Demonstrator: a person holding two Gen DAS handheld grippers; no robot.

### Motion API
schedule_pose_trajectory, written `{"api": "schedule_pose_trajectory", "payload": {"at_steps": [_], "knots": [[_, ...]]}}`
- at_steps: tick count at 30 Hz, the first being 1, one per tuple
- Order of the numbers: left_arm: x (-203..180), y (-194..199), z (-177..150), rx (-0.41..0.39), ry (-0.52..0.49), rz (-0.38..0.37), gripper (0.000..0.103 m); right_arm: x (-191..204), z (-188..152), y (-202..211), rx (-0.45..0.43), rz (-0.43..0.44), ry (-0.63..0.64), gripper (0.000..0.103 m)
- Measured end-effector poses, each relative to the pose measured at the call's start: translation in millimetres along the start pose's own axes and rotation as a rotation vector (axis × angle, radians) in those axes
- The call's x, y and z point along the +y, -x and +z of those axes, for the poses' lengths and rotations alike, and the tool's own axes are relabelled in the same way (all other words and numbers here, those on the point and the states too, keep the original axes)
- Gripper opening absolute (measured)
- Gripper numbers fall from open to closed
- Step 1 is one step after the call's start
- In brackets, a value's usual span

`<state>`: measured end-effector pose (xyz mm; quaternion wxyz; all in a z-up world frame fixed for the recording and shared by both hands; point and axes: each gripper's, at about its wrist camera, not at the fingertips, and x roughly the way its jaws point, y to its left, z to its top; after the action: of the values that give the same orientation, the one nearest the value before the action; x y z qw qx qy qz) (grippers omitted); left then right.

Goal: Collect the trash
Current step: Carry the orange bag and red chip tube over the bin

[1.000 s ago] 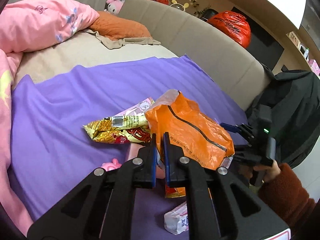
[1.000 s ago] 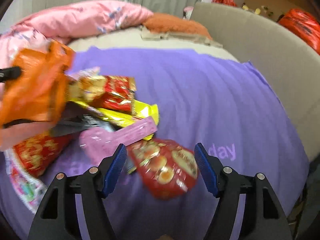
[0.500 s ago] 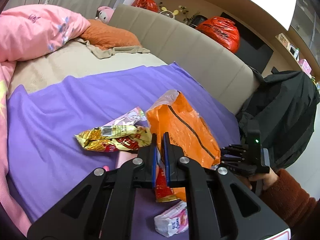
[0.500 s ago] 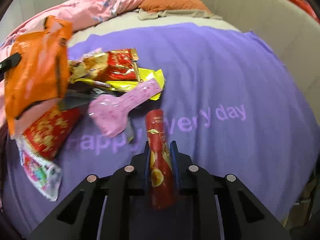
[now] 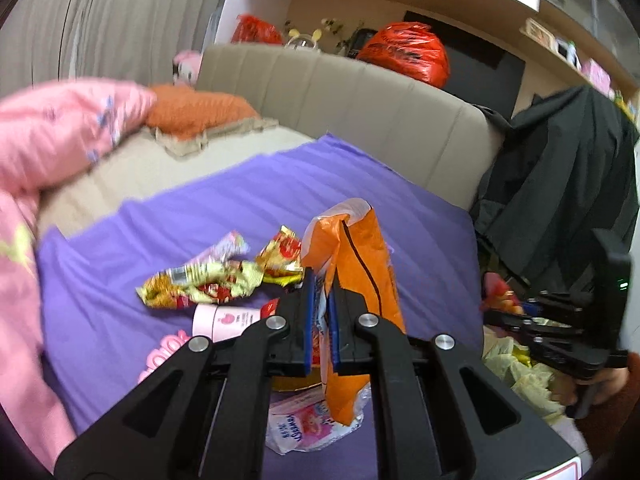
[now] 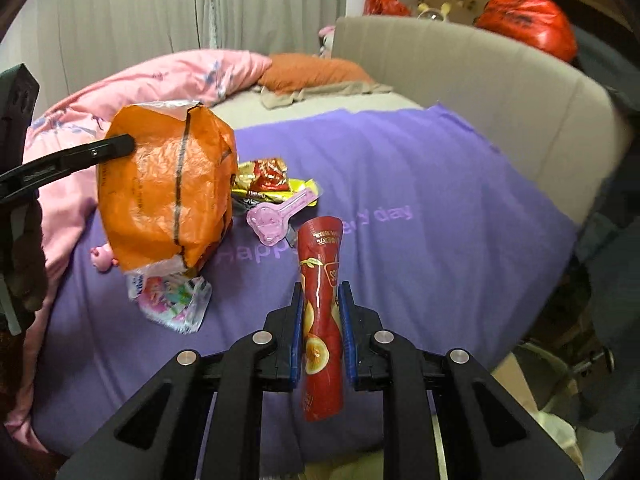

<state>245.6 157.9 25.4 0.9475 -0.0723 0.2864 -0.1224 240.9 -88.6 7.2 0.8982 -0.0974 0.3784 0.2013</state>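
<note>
Right tongs [image 6: 320, 332] clamped on red packet [image 6: 320, 280], left tongs [image 5: 320, 320] clamped on orange bag [image 5: 360, 264]. Needed firm grip, bag mouth kept open above bed [image 6: 440, 240].

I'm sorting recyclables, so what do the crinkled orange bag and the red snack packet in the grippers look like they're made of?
Crinkled orange bag: apparently thin plastic film, semi-glossy, going by its fine creases and the translucent edge at its mouth.

Red snack packet: probably laminated plastic or foil wrapper, glossy; light glints along its printed surface, and it pinches in between the pads without tearing. Its inner lining is not visible.
</note>
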Motion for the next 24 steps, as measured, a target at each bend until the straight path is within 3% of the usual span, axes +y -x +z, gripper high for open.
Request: {"api": "schedule_pose_trajectory", "payload": {"at_steps": [8,16,24], "knots": [[-71,35,11,-0.066,-0.115,0.008,0.005,-24,-27,79,-0.103,-0.031,-0.016,0.017],[-143,55,17,-0.08,-0.139,-0.103,0.005,-65,-61,144,-0.205,-0.097,-0.067,0.017],[-213,50,5,-0.062,-0.155,-0.233,0.005,-109,-100,199,-0.271,-0.165,-0.126,0.017]]}}
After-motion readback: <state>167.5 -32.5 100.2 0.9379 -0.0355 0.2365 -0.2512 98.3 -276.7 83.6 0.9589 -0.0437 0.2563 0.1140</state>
